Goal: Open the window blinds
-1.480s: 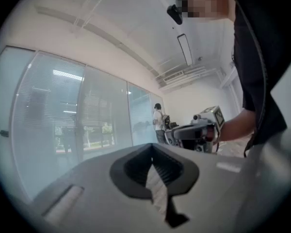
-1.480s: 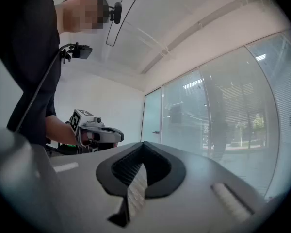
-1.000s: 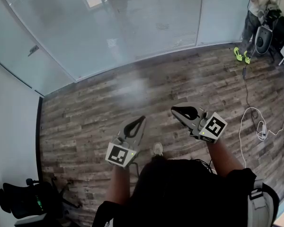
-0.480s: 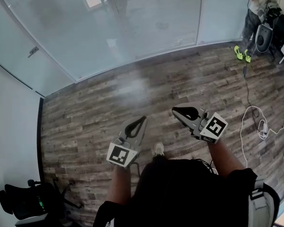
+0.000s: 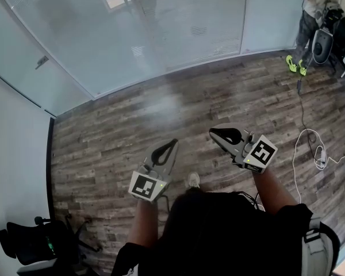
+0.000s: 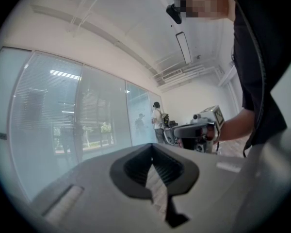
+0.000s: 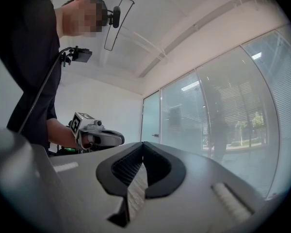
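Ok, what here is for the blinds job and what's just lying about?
For the job:
- blinds behind the glass
- left tool and right tool, both shut and empty

Lying about:
- white cable on the floor
- black chair
- person with gear in the far corner

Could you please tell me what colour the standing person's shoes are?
The shoes are neon yellow-green, clearest in the head view.

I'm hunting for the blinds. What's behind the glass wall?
Behind the glass wall, horizontal blinds show, with hazy greenery beyond; the slats and glare hide everything else.
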Motion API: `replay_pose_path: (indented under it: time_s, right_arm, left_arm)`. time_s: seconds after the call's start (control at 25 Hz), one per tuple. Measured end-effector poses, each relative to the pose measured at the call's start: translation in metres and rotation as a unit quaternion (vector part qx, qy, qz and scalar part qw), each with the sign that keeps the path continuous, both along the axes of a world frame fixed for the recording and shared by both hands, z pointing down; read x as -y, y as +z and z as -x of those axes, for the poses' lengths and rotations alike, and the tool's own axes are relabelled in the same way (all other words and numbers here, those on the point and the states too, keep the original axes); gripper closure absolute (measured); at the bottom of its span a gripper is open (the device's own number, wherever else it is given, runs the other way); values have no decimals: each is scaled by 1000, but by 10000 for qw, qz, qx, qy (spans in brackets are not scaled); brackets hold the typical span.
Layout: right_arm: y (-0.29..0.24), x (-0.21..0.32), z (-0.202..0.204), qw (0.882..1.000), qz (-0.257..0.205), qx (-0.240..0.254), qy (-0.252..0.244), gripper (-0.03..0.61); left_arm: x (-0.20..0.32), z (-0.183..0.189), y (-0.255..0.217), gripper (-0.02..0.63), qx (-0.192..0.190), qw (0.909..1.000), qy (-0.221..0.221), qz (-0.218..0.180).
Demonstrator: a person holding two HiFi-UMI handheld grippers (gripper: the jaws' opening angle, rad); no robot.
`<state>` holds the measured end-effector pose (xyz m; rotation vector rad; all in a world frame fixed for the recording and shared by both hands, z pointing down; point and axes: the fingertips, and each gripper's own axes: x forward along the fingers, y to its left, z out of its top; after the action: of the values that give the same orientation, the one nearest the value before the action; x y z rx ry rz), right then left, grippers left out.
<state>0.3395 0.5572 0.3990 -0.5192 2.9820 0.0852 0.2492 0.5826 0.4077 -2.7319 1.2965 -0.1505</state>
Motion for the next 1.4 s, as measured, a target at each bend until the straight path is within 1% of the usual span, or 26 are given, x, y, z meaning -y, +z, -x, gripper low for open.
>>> replay_pose_path:
  time_s: [0.28,0.44,0.6,0.72,0.84,0.96,1.12,1.24,1.32,1.4]
  right_arm:
    - [1,2,-5,9999,-24,138,37,574]
    - [8,7,-7,9999,88,-3,74,574]
    - [18,16,-2,9998,122,-157,33,574]
    - [14,23,11,9999,56,-119,-47,574]
    - [11,33,26,9998,103,-112,-133,574]
    - [9,52,45,9996,82,-134,-217,574]
    - [3,78,71,9994,-7,-218,-283,574]
    - [-7,101,87,9994,-92,-246,-236,574]
    - [-8,113,93,9995,-37,-253,-200,574]
    - [-9,125,100,9996,-51,-212,-182,574]
  left_arm:
    - [-1,-1,4,609,46,10000,-7,29]
    - [2,0,8,609,20,10000,-25,64]
    - [10,10,10,609,-13,9999,-126,95]
    - [21,23,10,609,-51,9999,-162,31]
    - [34,33,14,609,-74,9999,-106,-5]
    - [51,43,9,609,-53,10000,-67,-7]
    - [78,69,4,609,-97,9999,-123,-25]
    - [102,92,-5,610,-156,9996,-175,-124]
    - [116,102,-8,609,-163,9995,-156,-230]
    - [127,111,-9,609,-156,9996,-147,-183]
